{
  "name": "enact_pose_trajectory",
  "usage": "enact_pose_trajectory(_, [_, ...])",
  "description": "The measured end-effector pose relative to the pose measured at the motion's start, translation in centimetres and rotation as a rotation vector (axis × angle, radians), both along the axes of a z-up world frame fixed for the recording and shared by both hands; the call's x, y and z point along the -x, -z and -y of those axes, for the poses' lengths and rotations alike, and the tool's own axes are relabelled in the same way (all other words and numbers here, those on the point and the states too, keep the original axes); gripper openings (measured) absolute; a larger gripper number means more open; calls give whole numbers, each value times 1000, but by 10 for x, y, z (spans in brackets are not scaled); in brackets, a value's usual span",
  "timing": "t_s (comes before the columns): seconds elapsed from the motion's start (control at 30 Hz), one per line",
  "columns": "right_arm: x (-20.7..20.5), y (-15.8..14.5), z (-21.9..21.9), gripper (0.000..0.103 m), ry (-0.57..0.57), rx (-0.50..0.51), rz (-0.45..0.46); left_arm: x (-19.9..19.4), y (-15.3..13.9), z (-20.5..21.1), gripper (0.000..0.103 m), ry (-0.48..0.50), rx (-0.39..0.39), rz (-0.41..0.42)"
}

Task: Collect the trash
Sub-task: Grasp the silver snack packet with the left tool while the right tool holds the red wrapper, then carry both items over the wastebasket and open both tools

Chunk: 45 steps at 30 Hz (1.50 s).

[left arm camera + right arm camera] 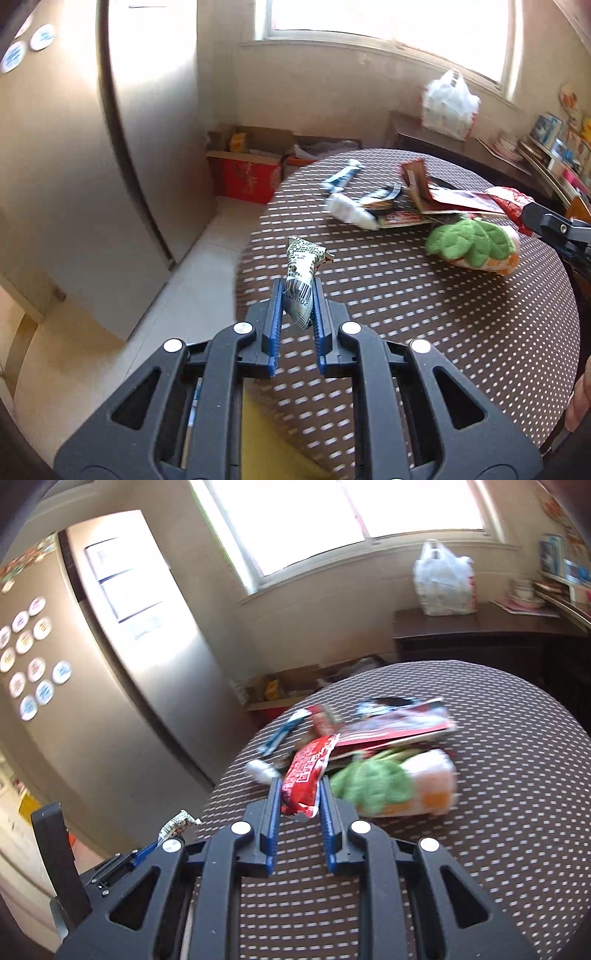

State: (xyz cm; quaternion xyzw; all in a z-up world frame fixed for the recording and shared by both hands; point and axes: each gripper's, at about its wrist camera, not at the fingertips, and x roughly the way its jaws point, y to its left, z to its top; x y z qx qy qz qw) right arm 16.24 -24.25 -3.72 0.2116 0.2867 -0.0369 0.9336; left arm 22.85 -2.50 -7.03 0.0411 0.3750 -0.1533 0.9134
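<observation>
From your left wrist view, your left tool (298, 295) is pinching a crumpled white-and-green wrapper (302, 280) between its blue pads, lifted above the near left rim of the round bench (461, 332). The wrapper carries a barcode and small dark print; only the digits "102" under the barcode can be made out. Farther across the brown dotted cloth lies a heap of trash: a blue-and-white wrapper (341, 176), a white wad of tissue (351, 211), a red carton flap (415, 177) over flat printed packaging, and a green-and-orange plush cloth (472, 247). The near half of the bench is bare cloth. Left of the rim the pale tiled floor (192, 280) lies open, with a red cardboard box (247, 173) against the wall.

From your right wrist view, your right tool (300, 794) is clamped on a red snack wrapper (308, 775) with white characters, too blurred to read. It sits just above the cloth at the near edge of the heap, with the plush cloth (391, 786) just beside it on the right. Your left tool (147, 849) shows low on the left, off the bench rim, with its wrapper (179, 821) at the tip. A white plastic bag (443, 583) stands on the dark sideboard (480, 627) by the window.
</observation>
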Motion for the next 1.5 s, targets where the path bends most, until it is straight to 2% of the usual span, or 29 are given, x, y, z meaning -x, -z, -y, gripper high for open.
enact_pose_trajectory(0.5, [-38, 5, -139, 20, -331, 36, -39, 16, 7, -126, 15, -281, 22, -9])
enact_pose_trajectory(0.8, [-59, 27, -210, 20, -465, 69, -112, 15, 38, -193, 15, -418, 48, -88])
enact_pose_trajectory(1.1, [-81, 57, -256, 20, -522, 103, -205, 0, 80, -222, 15, -460, 66, -187])
enact_pose_trajectory(1.13, [-83, 59, -260, 20, -523, 108, -215, -3, 83, -223, 18, -460, 61, -190])
enact_pose_trajectory(1.2, [-87, 63, -268, 20, -524, 115, -231, -12, 91, -227, 42, -470, 49, -212])
enact_pose_trajectory(1.23, [-89, 65, -271, 20, -526, 121, -237, -14, 92, -228, 59, -473, 49, -211])
enact_pose_trajectory(1.5, [-111, 87, -287, 20, -553, 133, -302, -17, 95, -250, 59, -515, 58, -213])
